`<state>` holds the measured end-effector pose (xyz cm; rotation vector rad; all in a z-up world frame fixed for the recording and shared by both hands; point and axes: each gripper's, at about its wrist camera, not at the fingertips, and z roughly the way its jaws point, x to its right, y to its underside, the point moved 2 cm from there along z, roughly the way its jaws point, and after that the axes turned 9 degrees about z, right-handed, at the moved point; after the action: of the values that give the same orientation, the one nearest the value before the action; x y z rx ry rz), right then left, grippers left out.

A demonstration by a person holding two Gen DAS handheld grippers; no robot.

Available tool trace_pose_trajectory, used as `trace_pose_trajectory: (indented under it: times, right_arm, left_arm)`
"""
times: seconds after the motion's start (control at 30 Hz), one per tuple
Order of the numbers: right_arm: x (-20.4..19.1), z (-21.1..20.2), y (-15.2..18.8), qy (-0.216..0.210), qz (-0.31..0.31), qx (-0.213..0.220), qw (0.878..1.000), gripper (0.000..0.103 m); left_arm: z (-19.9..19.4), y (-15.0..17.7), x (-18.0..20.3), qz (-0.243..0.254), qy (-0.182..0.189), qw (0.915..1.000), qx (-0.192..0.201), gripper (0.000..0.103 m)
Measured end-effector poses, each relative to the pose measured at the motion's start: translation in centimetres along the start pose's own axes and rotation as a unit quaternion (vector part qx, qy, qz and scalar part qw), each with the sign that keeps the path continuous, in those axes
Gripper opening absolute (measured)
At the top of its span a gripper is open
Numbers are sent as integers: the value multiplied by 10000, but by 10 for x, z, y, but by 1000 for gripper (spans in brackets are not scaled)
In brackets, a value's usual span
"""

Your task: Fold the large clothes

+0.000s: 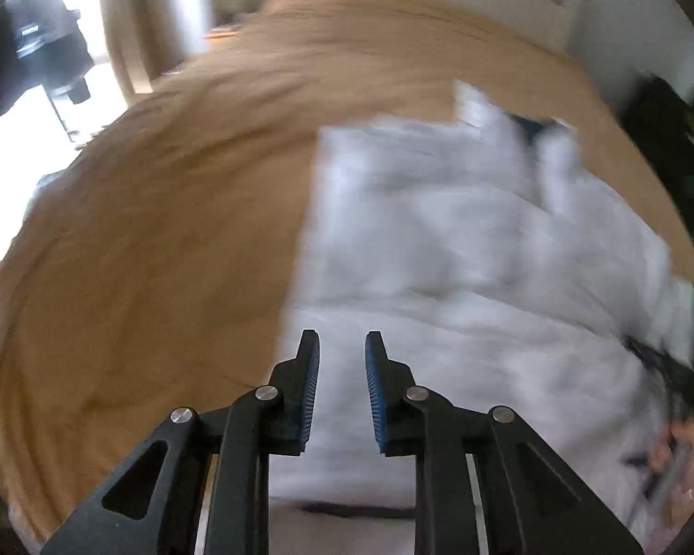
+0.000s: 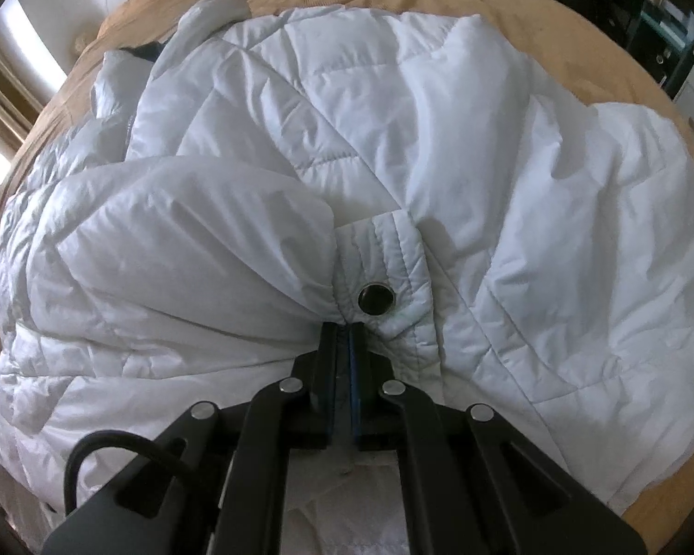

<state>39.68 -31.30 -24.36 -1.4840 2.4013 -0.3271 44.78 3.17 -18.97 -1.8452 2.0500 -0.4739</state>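
A white quilted puffer jacket (image 2: 393, 138) lies spread on a tan bedspread (image 2: 509, 4). My right gripper (image 2: 345, 330) is shut on the jacket's edge beside a metal snap button (image 2: 375, 298), and the fabric bunches at the fingertips. In the blurred left wrist view the jacket (image 1: 462, 240) covers the right half of the bed. My left gripper (image 1: 342, 340) is open and empty, just above the jacket's near left edge. A hand with the other gripper (image 1: 671, 458) shows at the lower right of the left wrist view.
The tan bedspread (image 1: 162, 212) stretches bare to the left of the jacket. Curtains and a bright window (image 1: 129, 23) stand beyond the bed's far left. Dark shelving (image 2: 657, 23) stands past the bed's right side. White furniture (image 1: 560, 4) is behind the bed.
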Motion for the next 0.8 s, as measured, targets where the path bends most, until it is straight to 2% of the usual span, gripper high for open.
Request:
trace_pose_trajectory:
  times: [0.03,0.1,0.13,0.17,0.2,0.23,0.27,0.3,0.33,0.37,0.4,0.43,0.47,0.5,0.57,0.6,0.67,0.73,0.8]
  right_arm:
    - [0,-1,1,-1,21,7,10000,3]
    - [0,0,0,-54,82,-11,10000,3]
    - [1,0,0,-100,93,-35,9999,3]
    - [3,1,0,-184,120,-80,9997,3]
    - [5,1,-2,-297,194,-152,9993,3]
    - [9,0,-4,-419,289,-234,9984,3]
    - [16,-3,-7,-537,437,-294,9972,3]
    - [25,-10,-10,-605,600,-279,9960,5]
    - [32,-18,-13,-660,716,-219,9950,11]
    - [49,-36,-16,-626,895,7,9940,33]
    - [61,-50,-18,-618,981,220,9930,66]
    - [81,-73,-19,-676,1122,583,9897,80]
    - [103,-96,-20,-753,1291,979,9839,91]
    - [127,-118,-19,-745,1476,1304,9776,91]
    - [172,-142,-22,-625,1807,1487,9702,92]
    - [206,-153,-22,-543,2113,1541,9637,92]
    - [256,-159,-24,-396,2501,1580,9544,92]
    - [307,-158,-21,-59,2862,1551,9455,92]
    - [361,-147,-17,234,3290,1457,9327,92]
  left_arm:
    - [20,2,12,147,-52,9997,-170,26]
    - [61,16,10,363,-803,9945,-570,26]
    - [84,26,0,324,-1110,9903,-768,32]
    - [94,32,-11,176,-1029,9915,-779,38]
    - [93,32,-17,88,-1068,9917,-713,51]
    - [86,29,-21,28,-1253,9895,-720,58]
    - [82,25,-22,-31,-1263,9893,-727,57]
    - [77,20,-24,-128,-1124,9910,-711,55]
    - [70,15,-23,-236,-881,9937,-651,56]
    - [65,10,-21,-314,-671,9956,-576,56]
    - [61,7,-18,-346,-553,9965,-514,56]
    - [55,5,-12,-311,-479,9974,-430,56]
    - [53,1,-5,-273,-408,9981,-367,56]
    - [53,-5,5,-235,-253,9989,-311,57]
    - [60,-13,23,-149,-62,9995,-283,58]
    - [66,-19,32,-47,-81,9996,-269,58]
    - [75,-19,45,77,-142,9994,-312,59]
    - [86,-6,59,81,-207,9986,-471,60]
    - [98,-4,62,120,-321,9982,-491,65]
